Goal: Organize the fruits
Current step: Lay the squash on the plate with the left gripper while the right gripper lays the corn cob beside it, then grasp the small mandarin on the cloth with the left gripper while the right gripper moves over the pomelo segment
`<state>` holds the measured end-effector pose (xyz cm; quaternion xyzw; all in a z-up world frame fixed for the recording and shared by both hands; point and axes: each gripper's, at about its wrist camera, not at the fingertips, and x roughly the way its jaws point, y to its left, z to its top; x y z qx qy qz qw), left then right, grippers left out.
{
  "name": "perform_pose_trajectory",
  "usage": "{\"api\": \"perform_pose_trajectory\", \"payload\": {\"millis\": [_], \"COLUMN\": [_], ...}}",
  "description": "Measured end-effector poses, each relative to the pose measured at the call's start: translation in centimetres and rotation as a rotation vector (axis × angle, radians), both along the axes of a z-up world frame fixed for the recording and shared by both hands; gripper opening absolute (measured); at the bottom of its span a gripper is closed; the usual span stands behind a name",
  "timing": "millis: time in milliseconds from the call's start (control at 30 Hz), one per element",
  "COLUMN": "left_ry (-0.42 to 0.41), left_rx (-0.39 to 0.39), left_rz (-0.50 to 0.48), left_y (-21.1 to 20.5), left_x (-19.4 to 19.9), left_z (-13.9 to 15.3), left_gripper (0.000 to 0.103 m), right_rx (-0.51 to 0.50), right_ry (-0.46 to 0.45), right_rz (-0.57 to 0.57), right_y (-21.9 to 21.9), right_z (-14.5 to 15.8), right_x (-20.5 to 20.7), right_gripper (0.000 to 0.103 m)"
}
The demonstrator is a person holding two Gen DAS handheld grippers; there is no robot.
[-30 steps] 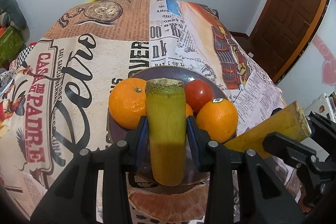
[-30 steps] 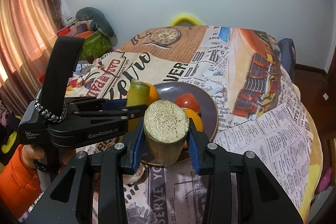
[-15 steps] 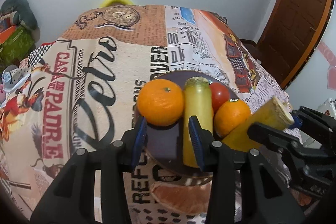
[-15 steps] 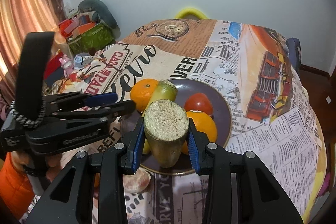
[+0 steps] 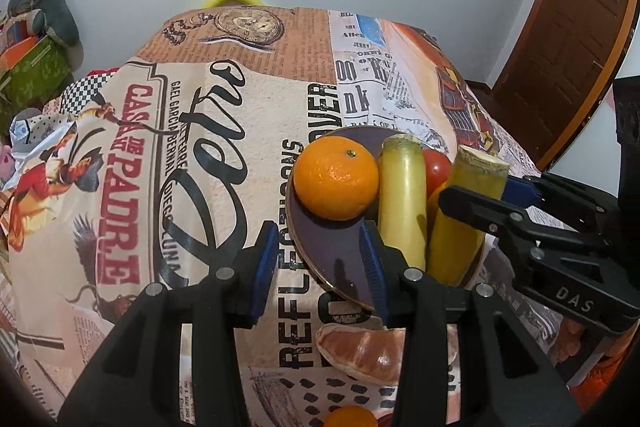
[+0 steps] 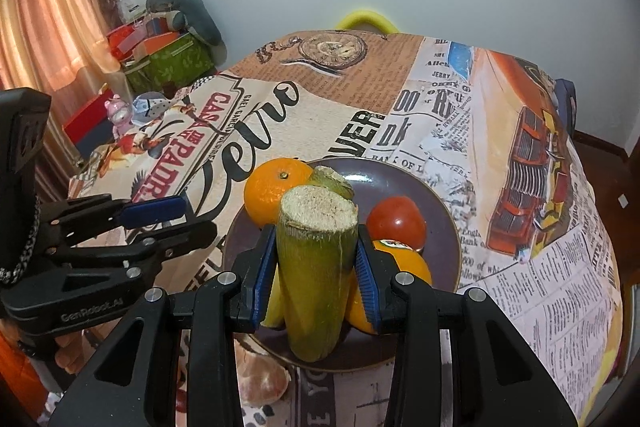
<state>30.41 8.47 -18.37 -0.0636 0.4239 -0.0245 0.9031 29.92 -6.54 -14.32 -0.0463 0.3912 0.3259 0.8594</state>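
A dark plate holds an orange, a tomato, a stickered orange and one yellow-green cane piece. My left gripper is open and empty, left of the plate's near edge; it also shows in the right wrist view. My right gripper is shut on a second cane piece, held tilted over the plate beside the first.
A peeled orange segment lies on the printed tablecloth in front of the plate. Another orange sits at the near edge. Boxes and toys stand beyond the table's left side. A door is at the right.
My left gripper let go of its cane piece on the plate, opened, and drew back to the left. My right gripper brought its cane piece down closer over the plate.
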Motion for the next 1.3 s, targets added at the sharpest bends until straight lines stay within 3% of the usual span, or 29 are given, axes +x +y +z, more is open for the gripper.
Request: {"api": "perform_pose_trajectory", "payload": {"millis": [133,267,467,667,767,1300], "left_ry": [0.002,0.0,-0.008,-0.027,-0.022,0.113], "left_rx": [0.0,-0.003,0.009,0.029,0.038,0.024], "left_rz": [0.004,0.006,-0.003,-0.008,-0.011,0.002], "left_y": [0.0,0.0,-0.6,-1.2,-1.5,-2.1], "left_x": [-0.3,-0.7,-2.1,-4.5,-5.8,-10.6], "left_z": [0.0,0.3,1.2,2.4,2.5,-2.6], "left_gripper": [0.042,0.042,0.042,0.05,0.053,0.055], "right_rx": [-0.028,-0.025,-0.024,-0.032,-0.046,-0.099], "right_ry": [-0.015,-0.034,-0.042,-0.031,-0.023,0.047], "right_rz": [-0.005,-0.015,-0.017,-0.019,-0.015,0.017], "right_y": [0.2,-0.4,-1.2,-2.2,-2.5,-3.5], "right_z": [0.2,0.8,1.6,1.8,1.5,-1.3], "right_x": [-0.2,-0.8,-2.1,-4.1,-5.3,-9.7], "right_gripper": [0.038,0.048,0.048,0.049,0.054,0.057]}}
